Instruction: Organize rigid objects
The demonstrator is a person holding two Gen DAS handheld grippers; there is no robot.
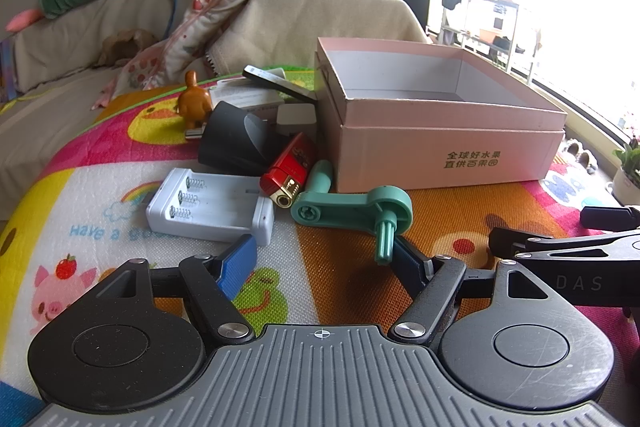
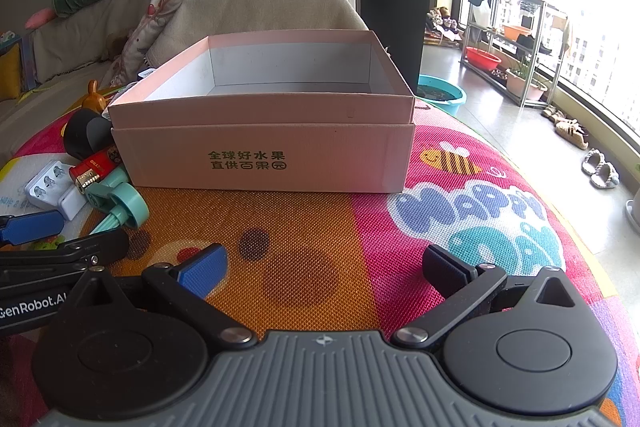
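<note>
Left wrist: left gripper spread wide before green crank; nothing held.

A bright cartoon play mat spreads across the floor, printed with ducks, a pig, a frog, a bee and big "HAPPY" lettering. On it sits an open pink cardboard box, empty inside, green characters on its front wall. Just left of the box lies a cluster: a mint-green crank handle, a red lighter touching it, a white battery charger beside that, a dark cone-shaped piece behind, an orange toy figure standing upright, and flat white boxes further back. The mat's right half lies bare.
</note>
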